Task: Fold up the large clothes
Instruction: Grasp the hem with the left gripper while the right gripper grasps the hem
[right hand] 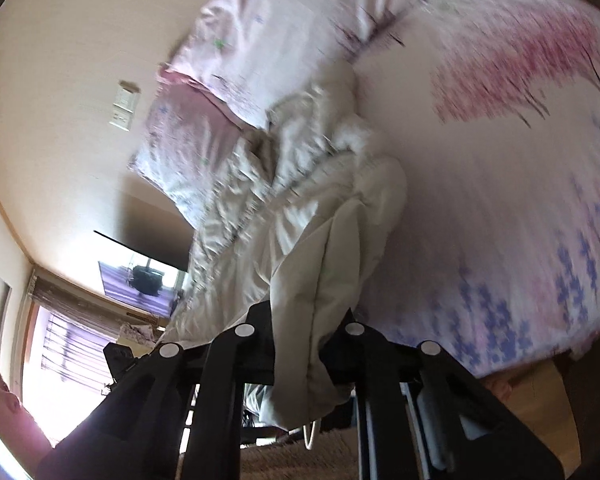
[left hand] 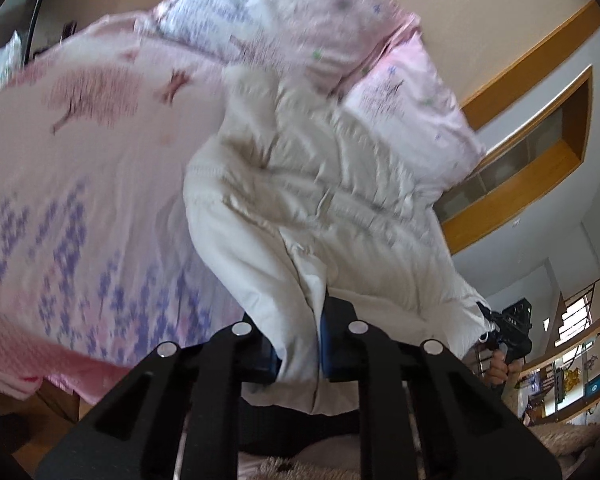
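Observation:
A large cream-white quilted garment lies crumpled across a bed, stretched toward both grippers. My left gripper is shut on one edge of the garment, with cloth pinched between its blue-padded fingers. My right gripper is shut on another edge of the same garment, with cloth hanging down between its black fingers. In the left wrist view the right gripper shows at the garment's far lower right corner, with a hand below it. Both views are blurred by motion.
The bed has a pink sheet with purple and red floral print and pillows at its head. A wooden-framed wall niche is at the right. A window with blinds and a wall switch show in the right wrist view. A shaggy beige rug lies below.

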Demonstrator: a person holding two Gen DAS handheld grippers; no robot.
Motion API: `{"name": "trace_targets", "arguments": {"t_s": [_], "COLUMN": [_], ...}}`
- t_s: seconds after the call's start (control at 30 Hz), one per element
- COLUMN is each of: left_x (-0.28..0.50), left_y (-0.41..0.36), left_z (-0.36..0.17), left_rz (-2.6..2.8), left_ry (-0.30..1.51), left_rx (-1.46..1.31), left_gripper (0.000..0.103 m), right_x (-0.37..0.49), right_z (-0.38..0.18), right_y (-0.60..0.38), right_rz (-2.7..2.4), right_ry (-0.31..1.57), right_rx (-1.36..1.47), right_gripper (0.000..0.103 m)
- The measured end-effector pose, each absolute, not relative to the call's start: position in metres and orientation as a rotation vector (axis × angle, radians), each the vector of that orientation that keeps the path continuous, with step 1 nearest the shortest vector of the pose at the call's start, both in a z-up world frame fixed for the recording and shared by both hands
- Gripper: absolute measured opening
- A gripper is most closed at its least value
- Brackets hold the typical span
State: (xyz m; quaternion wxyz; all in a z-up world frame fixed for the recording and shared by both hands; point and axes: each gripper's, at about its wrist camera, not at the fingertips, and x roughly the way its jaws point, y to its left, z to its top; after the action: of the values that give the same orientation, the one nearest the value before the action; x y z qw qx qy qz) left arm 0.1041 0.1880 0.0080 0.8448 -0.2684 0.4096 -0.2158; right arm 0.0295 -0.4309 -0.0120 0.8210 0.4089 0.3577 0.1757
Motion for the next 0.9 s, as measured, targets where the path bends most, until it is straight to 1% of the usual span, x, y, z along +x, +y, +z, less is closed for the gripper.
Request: {"name": "trace_targets", "arguments": {"t_s": [0.3,0.5,0.73,0.9], "left_x": [0.125,0.166,0.248,0.302], "left_y": [0.196,0.194,0.186,0.178], "left_z": [0.042,0.071,0.094,0.097], "left_rz": [-0.451,-0.416,-0.356,-0.302], "left_ry": [0.727,0.646,0.637,0.639], "left_rx": [-0.631,-0.631,-0.633,-0.630], "left_gripper": [0.015,0.015,0.015,0.015], "right_x": [0.057,0.098,0.169,0.218], "right_z": [0.045,0.076,0.090,0.090], "right_y": [-0.425,-0.425,-0.421,-0.418], "right_rz": [0.405,0.384,0.302,0.209], "right_ry": [0.578,0.445,0.428,0.452], "right_rx": [0.821,0.824,0.811,0.775], "right_gripper": [0.012,0.012,0.011,0.011]}}
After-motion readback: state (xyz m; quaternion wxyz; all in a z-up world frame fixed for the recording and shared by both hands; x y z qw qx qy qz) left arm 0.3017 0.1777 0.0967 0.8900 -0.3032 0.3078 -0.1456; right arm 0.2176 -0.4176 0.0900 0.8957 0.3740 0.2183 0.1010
